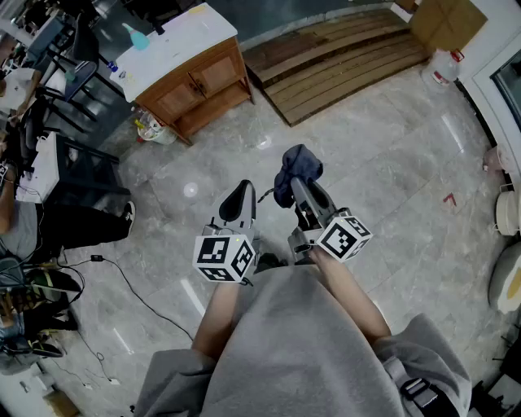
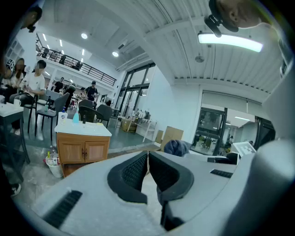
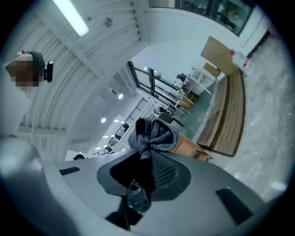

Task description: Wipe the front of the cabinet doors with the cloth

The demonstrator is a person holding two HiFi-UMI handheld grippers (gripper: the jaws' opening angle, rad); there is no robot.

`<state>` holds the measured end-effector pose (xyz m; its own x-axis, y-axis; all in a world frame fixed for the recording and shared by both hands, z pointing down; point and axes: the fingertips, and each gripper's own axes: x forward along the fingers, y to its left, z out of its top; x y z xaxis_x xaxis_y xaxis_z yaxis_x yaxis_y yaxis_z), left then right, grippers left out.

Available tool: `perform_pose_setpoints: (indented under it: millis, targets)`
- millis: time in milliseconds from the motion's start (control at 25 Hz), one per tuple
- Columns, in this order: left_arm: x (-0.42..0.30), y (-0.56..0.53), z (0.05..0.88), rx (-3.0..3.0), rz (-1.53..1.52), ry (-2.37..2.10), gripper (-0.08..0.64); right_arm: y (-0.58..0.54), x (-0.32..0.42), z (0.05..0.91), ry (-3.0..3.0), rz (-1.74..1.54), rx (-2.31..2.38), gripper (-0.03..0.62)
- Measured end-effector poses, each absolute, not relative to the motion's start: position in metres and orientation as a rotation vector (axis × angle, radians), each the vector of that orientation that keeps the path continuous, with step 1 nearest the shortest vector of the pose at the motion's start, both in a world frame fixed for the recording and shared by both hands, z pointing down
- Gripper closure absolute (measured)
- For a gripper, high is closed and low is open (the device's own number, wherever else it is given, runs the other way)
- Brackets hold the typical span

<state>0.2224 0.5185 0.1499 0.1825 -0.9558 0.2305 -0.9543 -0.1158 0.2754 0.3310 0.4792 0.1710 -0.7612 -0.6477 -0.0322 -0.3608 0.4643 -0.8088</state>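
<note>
The cloth (image 3: 152,134), a dark blue-grey knit, is bunched into a lump at the tip of the right gripper (image 1: 303,195), held up in the air well short of the cabinet (image 1: 199,81). The right gripper view shows what the head view cannot: the two jaws are clenched on the cloth's lower fold, and the rest of it swells above the jaw tips. From the head view we see only the lump riding on the end of that gripper.

The left gripper (image 2: 147,159) hangs just beside the right one, on its left. In its own view the ribbed pads meet at the tips with nothing between them, so it is closed and empty. Over its right jaw we catch the top of the cloth as well.

Only the left gripper view looks at the cabinet's two wooden doors (image 2: 84,150) head-on, both closed. There a blue bottle (image 2: 75,117) stands near the left end of the white top (image 2: 85,129), and a bag (image 2: 53,163) of bottles sits on the floor (image 1: 383,163) against the cabinet's left side. The head view places the cabinet at the far left of the pale stone floor. A wooden platform (image 1: 342,61) lies along that floor's far edge to the right, with a cardboard box (image 1: 444,20) at the far right corner.
</note>
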Motion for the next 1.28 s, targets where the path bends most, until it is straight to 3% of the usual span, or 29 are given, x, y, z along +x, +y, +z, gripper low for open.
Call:
perform_pose_setpoints:
  millis: [200, 360, 920, 1280]
  targets:
    - [0.25, 0.504, 0.157, 2.117, 0.071, -1.802, 0.541, 0.474, 0.344, 0.176, 2.699, -0.793, -1.071, 0.522]
    - [0.265, 0.504, 0.161, 2.137, 0.091, -1.793, 0.541, 0.474, 0.35, 0.174, 2.776, -0.661, -1.084, 0.522]
    - [0.265, 0.509, 0.172, 2.053, 0.146, -1.873, 0.541, 0.47, 0.353, 0.187, 2.709, -0.871, -0.894, 0.52]
    - [0.213, 0.505, 0.186, 2.019, 0.18, -1.897, 0.541, 0.459, 0.31, 0.202, 2.646, -0.991, -0.879, 0.52]
